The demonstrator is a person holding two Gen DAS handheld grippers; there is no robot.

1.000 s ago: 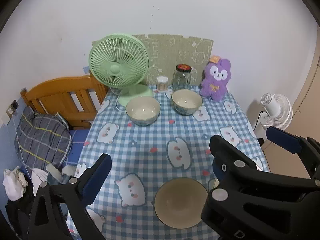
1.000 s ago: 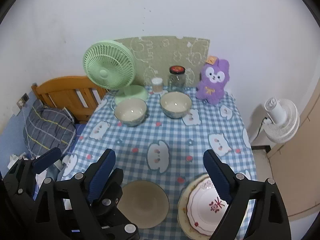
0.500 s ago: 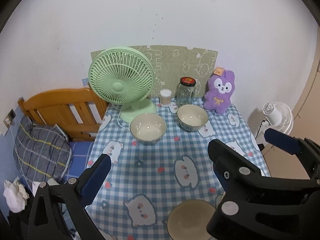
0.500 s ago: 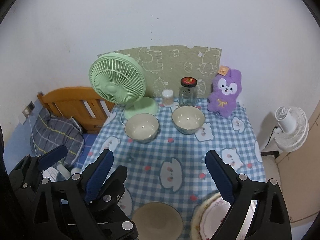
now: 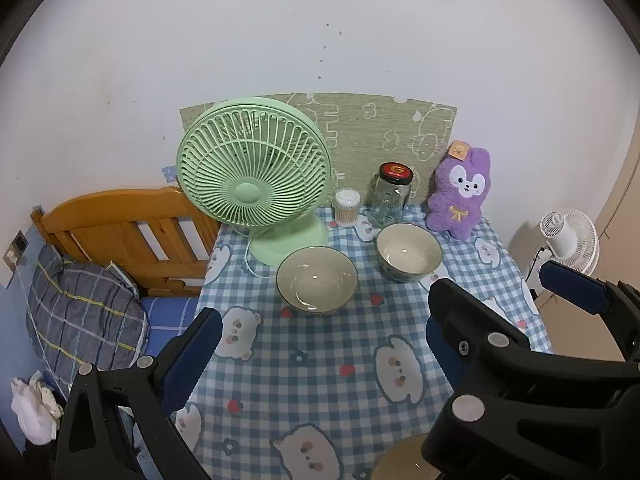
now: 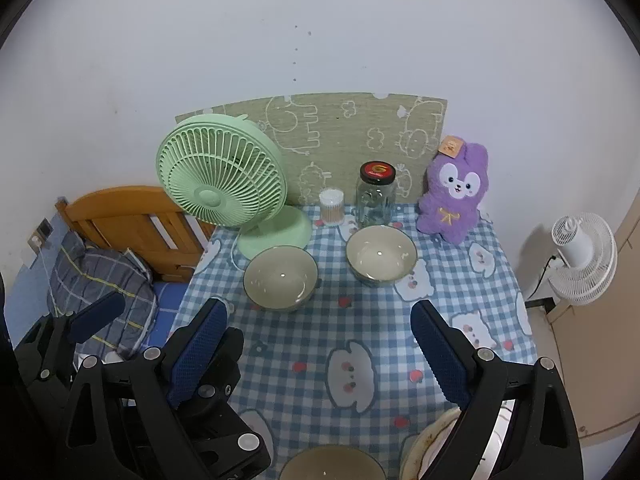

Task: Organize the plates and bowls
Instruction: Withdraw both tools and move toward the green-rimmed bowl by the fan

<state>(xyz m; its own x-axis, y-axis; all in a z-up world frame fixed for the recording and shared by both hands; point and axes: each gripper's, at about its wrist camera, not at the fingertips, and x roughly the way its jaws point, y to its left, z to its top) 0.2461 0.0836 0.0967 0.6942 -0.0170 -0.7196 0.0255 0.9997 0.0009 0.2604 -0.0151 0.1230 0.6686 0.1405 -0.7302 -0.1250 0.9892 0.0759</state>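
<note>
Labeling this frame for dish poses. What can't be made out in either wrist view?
- Plates, right wrist view: cut by the bottom edge and covered by the right gripper's finger; count and pattern unreadable.
- Near bowl: only its rim shows at the bottom edge; in the left wrist view the right gripper's body hides most of it.
- Jar: contents unclear through glass.

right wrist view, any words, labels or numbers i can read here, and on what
Red and black lid of the clear glass jar: a gold emblem, too blurred to read.
Tan tag on the ear of the purple plush rabbit: a mark, too small to read.
Patterned plate at the near edge: mostly hidden, nothing legible.
No readable text elsewhere.
</note>
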